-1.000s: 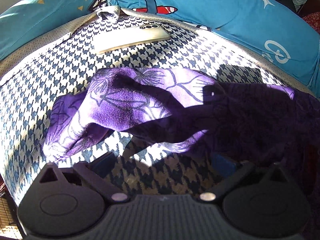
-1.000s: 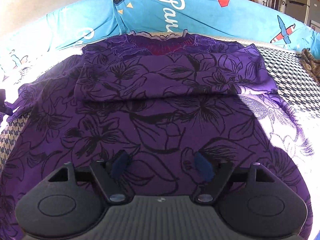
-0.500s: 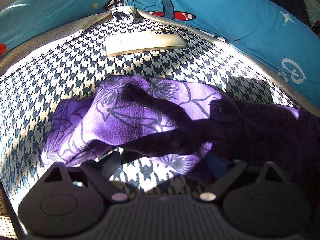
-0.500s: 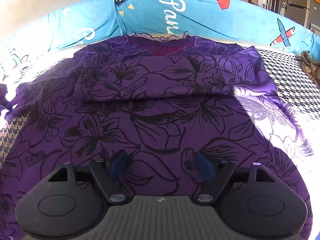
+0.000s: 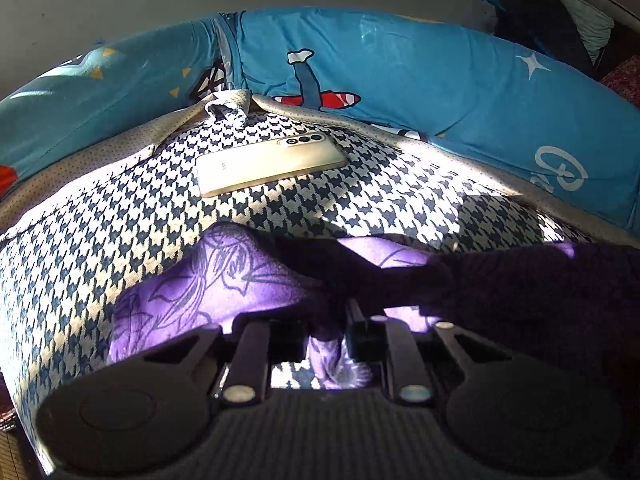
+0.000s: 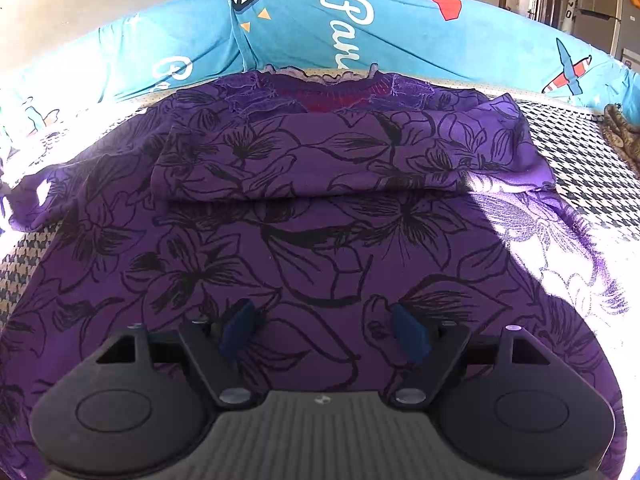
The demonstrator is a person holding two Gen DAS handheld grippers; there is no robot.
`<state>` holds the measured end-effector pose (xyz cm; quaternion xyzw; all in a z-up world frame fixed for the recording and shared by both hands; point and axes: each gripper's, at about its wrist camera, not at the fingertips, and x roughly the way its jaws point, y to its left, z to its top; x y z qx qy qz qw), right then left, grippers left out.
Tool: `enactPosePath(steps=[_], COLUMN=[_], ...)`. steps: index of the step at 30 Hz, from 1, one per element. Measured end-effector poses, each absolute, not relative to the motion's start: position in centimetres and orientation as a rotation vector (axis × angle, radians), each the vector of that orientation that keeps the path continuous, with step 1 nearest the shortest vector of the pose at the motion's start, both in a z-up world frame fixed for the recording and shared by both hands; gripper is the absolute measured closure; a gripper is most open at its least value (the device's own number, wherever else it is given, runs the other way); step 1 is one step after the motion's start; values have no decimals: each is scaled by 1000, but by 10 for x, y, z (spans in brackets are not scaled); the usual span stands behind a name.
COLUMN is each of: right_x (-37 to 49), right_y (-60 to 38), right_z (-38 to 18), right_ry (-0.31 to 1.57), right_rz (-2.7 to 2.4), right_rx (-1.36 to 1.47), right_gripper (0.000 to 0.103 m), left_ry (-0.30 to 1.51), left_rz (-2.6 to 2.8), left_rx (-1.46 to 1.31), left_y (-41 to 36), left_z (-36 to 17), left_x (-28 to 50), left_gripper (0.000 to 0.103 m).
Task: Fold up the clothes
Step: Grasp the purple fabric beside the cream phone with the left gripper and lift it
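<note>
A purple garment with black flower outlines (image 6: 304,224) lies spread on a houndstooth-covered bed, one sleeve folded across its chest and a red-lined neckline at the far end. My right gripper (image 6: 325,330) hovers open over the garment's lower part, blue pads apart, nothing between them. In the left wrist view the other purple sleeve (image 5: 224,280) lies crumpled on the houndstooth cover (image 5: 100,240). My left gripper (image 5: 326,340) is shut on a fold of this sleeve, with cloth bunched between its dark fingers.
A cream phone (image 5: 272,164) lies face down on the cover beyond the sleeve. Blue printed pillows (image 5: 420,80) line the far side of the bed (image 6: 360,32). A brownish cloth (image 6: 620,128) sits at the right edge. Sunlight and hard shadows cross the fabric.
My left gripper moved forward and down onto the sleeve and shut on it; it was open before. The right gripper has barely moved and stays open.
</note>
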<state>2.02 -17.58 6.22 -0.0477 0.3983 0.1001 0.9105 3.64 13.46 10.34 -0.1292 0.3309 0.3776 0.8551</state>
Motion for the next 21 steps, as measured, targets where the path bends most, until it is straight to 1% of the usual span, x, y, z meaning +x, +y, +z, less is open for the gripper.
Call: enactPosePath(steps=[2,4,6,7,8,9,10,11,14,16,18,21], right_x=[20,20,20,20,20,20,20,20,19,18,18,15], right_y=[-176,-177,-177,-177,-177,-178,-178,-178,-179,-181,-182,-181], right_z=[62,62,62,63,63,63,63,63,63,63,64,65], right_ry=[821,821,822,822,822,823,823,823,817,814,813,804], right_rz=[210,212,213,214,215,216,218,220,232,238,243,253], right_rx=[-98,-98,-98,-98,-99,-100,-101,-103,-110,-104,-105,-129], right_gripper=[26,26,26,26,26,26,26,26,26,26,26,26], left_ry=[656,629,649,659,667,668,655,633,619,648,642,626], left_rz=[642,463,250,170,99,37,-2,-29,-49,-86,-93,-82], left_rx=[-101,83,267,332,395,456,506,548,579,492,433,415], left_y=[100,58,7,-13,-30,-46,-57,-66,-74,-65,-58,-50], left_z=[117,128,124,119,114,110,108,107,108,113,120,126], left_x=[43,46,33,27,23,18,12,6,-1,-2,-6,-11], left_gripper=[88,84,73,69,58,42,32,17,17,11,11,11])
